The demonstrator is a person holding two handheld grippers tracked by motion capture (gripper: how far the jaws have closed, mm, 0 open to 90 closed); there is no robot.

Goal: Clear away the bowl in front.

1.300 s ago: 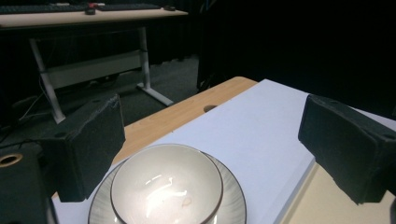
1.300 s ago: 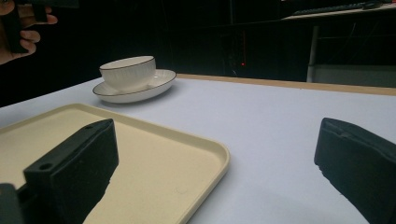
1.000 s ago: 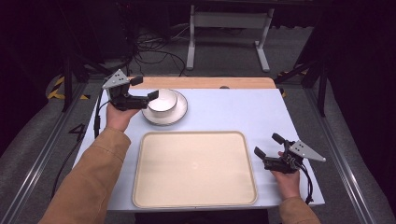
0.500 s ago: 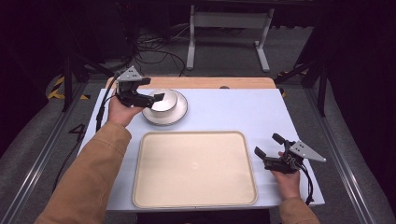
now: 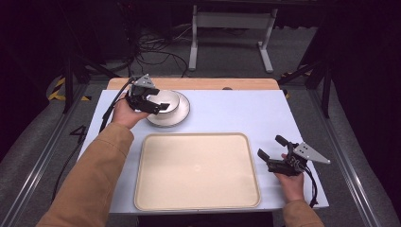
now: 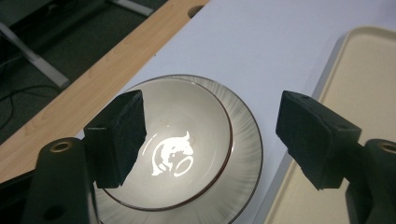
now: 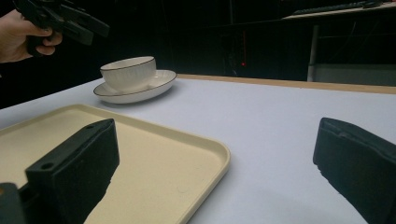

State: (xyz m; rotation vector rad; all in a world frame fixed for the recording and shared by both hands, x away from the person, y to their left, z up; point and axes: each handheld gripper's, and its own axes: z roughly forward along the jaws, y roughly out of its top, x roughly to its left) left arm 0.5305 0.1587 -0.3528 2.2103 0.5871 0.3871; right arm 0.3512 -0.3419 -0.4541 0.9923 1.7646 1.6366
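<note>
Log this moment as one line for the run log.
left gripper: open, above bowl | bowl: on plate | right gripper: open, beside tray

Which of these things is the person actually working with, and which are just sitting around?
In use: left gripper, open above the bowl, which sits on the plate.

Lying about: beige tray, right gripper resting open, cables on the floor.

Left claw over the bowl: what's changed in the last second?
The left claw has moved forward and to the right, from the near-left edge of the plate to above the bowl. Its jaws are open and it holds nothing. The bowl on its plate, the tray and the open right claw stayed put.
</note>
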